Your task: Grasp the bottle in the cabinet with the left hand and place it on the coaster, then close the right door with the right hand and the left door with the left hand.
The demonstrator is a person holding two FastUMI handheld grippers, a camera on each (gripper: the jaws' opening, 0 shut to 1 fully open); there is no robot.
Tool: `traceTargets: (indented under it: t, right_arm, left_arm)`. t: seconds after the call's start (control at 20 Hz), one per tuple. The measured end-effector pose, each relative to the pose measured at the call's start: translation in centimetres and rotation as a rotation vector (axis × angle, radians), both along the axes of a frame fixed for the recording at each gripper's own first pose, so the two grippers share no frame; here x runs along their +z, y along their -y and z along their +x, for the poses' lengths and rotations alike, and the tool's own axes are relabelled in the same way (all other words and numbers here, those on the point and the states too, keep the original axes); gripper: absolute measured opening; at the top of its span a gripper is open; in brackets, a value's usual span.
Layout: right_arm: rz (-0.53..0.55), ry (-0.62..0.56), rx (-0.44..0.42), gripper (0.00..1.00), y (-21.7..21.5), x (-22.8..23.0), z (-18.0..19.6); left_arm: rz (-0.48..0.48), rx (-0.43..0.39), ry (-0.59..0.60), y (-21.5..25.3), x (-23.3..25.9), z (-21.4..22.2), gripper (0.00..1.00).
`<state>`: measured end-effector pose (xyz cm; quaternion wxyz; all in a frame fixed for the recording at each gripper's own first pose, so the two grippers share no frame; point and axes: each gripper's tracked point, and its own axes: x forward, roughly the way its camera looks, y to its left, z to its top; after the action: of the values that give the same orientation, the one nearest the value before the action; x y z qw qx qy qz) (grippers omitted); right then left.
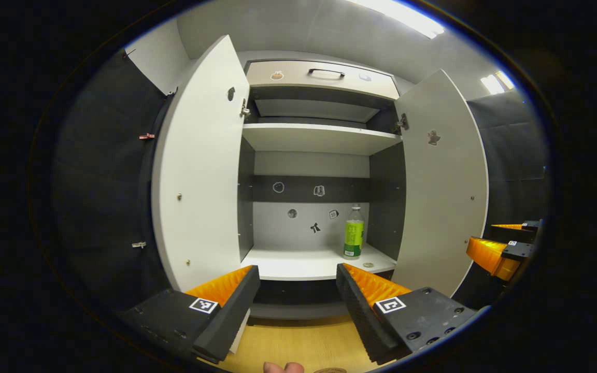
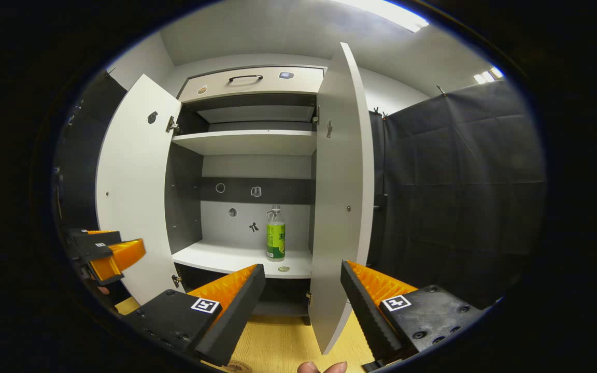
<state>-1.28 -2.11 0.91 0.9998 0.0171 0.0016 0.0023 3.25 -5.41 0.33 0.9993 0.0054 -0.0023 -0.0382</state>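
Observation:
A clear bottle (image 1: 353, 231) with a green label stands upright at the right of the cabinet's lower shelf (image 1: 298, 261). Both doors are swung open: the left door (image 1: 200, 171) and the right door (image 1: 443, 181). My left gripper (image 1: 297, 269) is open and empty, held in front of the shelf and short of the bottle. In the right gripper view the bottle (image 2: 275, 235) stands just left of the right door (image 2: 340, 197), whose edge faces me. My right gripper (image 2: 302, 267) is open and empty before that edge. A round coaster (image 2: 236, 367) peeks in on the wooden table.
The right gripper (image 1: 482, 235) hangs open beyond the right door. The left gripper (image 2: 127, 239) is open beside the left door (image 2: 132, 191). A small round disc (image 1: 368, 264) lies on the shelf by the bottle. An upper shelf (image 1: 319, 137) and drawer (image 1: 324, 75) sit above. Black cloth walls flank the cabinet.

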Motion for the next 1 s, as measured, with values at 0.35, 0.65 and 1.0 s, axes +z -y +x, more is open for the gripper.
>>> traceTargets:
  t: [0.35,0.65,1.0]
  right_arm:
    - [0.003,-0.009,-0.039,0.97,4.5,-0.3,-2.2]
    - [0.013,-0.020,-0.124,0.98,9.8,-0.6,-2.8]
    - [0.002,-0.037,-0.196,0.97,13.7,-1.3,-2.2]
  left_arm:
    - [-0.024,-0.097,0.002,7.5,0.4,7.4,0.95]
    - [-0.022,-0.125,-0.007,12.6,0.1,15.9,0.95]
    - [-0.037,-0.153,-0.029,17.5,-1.2,25.3,0.94]
